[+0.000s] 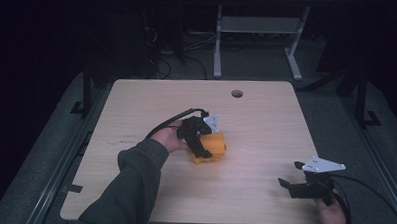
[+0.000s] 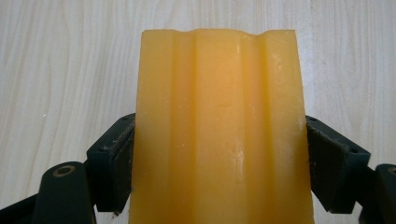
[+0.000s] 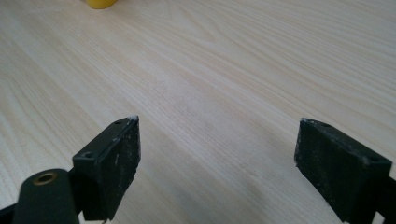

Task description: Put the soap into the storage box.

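Dim room, pale wooden table [image 1: 266, 124] with nothing else on it. My left gripper [image 1: 201, 142] has its jaws squeezed on both sides of the ribbed orange-yellow foam block [image 2: 219, 130] mid-table, so it can't slip. My right gripper [image 3: 217, 163] hangs wide apart near the table's front right edge, out of the way and holding nothing.

Orange-yellow waxy block [image 2: 219, 126], ribbed lengthwise with shallow grooves along its upper face, rests on the pale wooden table [image 1: 266, 124] near its centre. Both long sides are clamped between the left gripper [image 1: 201, 137] pads.
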A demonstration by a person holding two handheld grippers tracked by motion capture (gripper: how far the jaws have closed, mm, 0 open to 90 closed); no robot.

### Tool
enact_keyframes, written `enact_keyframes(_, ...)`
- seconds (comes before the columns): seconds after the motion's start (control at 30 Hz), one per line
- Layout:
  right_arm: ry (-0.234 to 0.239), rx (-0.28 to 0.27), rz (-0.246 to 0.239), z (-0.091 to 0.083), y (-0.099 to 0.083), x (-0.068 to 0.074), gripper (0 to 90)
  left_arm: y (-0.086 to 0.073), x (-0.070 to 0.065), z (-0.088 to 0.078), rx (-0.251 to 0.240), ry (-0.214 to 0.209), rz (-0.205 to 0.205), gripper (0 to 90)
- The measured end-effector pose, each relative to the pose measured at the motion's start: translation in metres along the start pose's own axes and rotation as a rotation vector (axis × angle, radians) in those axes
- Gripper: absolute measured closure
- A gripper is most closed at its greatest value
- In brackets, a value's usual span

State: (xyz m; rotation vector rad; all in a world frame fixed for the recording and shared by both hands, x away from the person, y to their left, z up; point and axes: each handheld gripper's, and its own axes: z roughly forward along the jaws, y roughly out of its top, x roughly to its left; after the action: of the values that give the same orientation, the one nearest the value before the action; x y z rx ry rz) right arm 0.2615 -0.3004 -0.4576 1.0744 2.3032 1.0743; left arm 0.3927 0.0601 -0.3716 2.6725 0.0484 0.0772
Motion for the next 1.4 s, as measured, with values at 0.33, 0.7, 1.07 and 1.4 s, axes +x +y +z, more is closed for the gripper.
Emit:
enact_keyframes(0.33,0.0,0.002,0.004,-0.001,0.0,0.0,13.9,0.0,0.004,0.006,0.008,-0.012,-0.003,20.9)
enact_keyframes(0.7,0.0,0.001,0.004,-0.001,0.0,0.0,13.9,-0.003,0.008,0.009,0.022,-0.009,-0.006,20.9)
enact_keyframes(1.07,-0.001,0.002,0.004,-0.001,0.0,0.0,13.9,-0.005,0.013,0.016,0.045,-0.024,-0.013,20.9)
enact_keyframes(1.4,-0.001,0.003,0.003,-0.001,0.0,0.0,13.9,-0.009,0.016,0.018,0.037,-0.041,-0.007,20.7)
